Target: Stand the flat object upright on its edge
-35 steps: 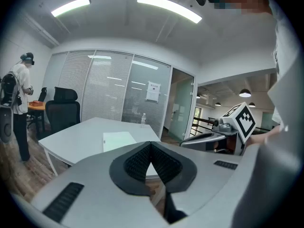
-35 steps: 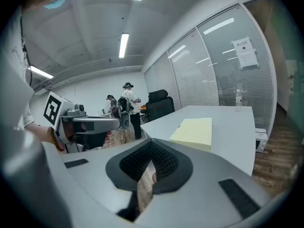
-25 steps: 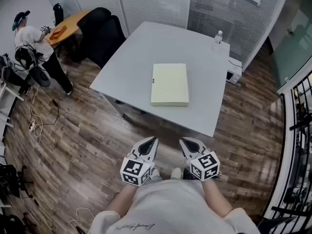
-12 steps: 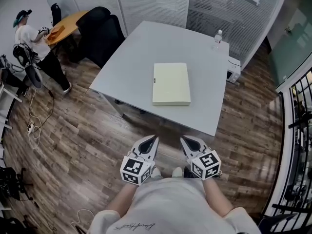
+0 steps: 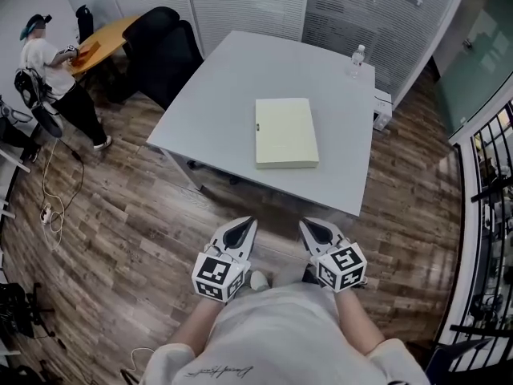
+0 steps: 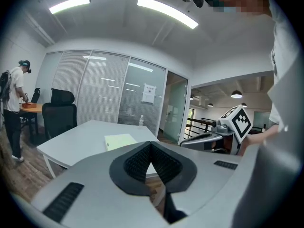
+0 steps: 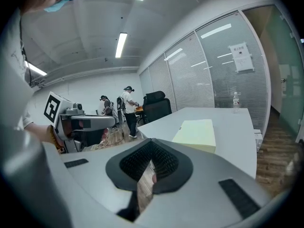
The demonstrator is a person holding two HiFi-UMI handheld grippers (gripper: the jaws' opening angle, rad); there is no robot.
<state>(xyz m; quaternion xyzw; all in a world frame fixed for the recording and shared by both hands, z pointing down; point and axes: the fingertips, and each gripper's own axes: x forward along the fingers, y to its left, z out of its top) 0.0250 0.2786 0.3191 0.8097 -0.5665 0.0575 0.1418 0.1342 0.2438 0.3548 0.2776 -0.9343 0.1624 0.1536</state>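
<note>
A pale yellow flat book [image 5: 285,131] lies flat on the grey table [image 5: 232,95], near its front edge. It also shows as the yellow book [image 6: 119,140] in the left gripper view and the yellow book [image 7: 196,133] in the right gripper view. My left gripper [image 5: 245,229] and right gripper [image 5: 312,229] hang side by side over the wooden floor, well short of the table. Both are shut with nothing between the jaws, as the left gripper [image 6: 151,148] and right gripper [image 7: 152,148] views show.
A water bottle [image 5: 355,62] stands at the table's far right corner. A black office chair [image 5: 164,46] and an orange desk [image 5: 104,42] are at the far left, where a person [image 5: 50,74] stands. Glass walls with blinds [image 5: 353,6] run behind the table. A black railing [image 5: 489,207] lines the right.
The head view has shifted slightly: the table and book sit a little higher and farther right in frame. The person at the left has moved a bit. Both grippers stay shut.
</note>
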